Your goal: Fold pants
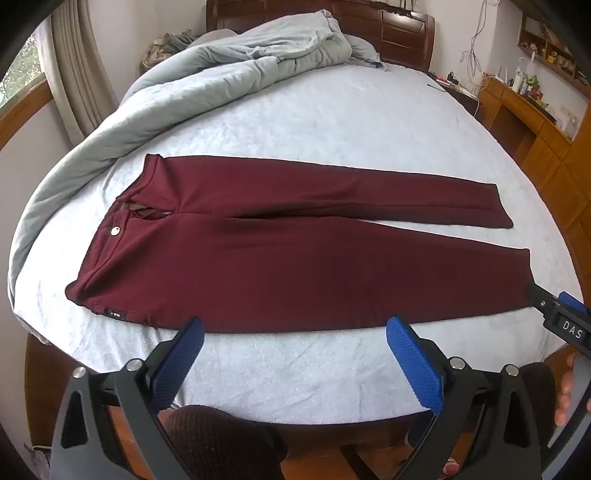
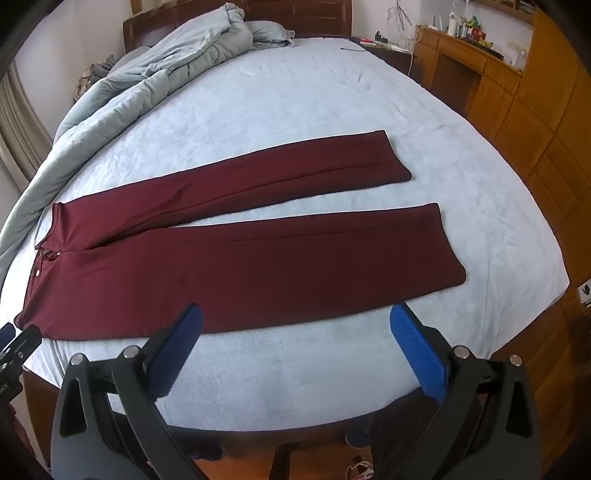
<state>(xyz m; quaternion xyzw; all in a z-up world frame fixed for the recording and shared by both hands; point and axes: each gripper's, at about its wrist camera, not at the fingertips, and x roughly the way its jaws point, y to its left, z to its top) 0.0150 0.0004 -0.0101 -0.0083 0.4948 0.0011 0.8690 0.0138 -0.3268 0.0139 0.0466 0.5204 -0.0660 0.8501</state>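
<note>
The bed [image 1: 332,122] is bare toward twelve o'clock. The maroon pants [image 1: 280,266] are laid flat, waistband at nine, hems at three, near the front edge. The left gripper [image 1: 295,360] and right gripper [image 2: 297,347] are held wide apart, empty.

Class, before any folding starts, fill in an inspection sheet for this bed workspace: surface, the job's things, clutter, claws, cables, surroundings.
Surface: bed sheet, pale blue, lightly creased.
Job's things: maroon pants lie flat and unfolded, waistband to the left, legs slightly apart.
Clutter: grey-blue duvet bunched along the far left edge, clear of the pants.
Claws: left claw and right claw both open, holding nothing, above the near bed edge.
Cables: white cords hang on the far wall.
Surroundings: wooden headboard, wooden desk with small items, curtain.
</note>
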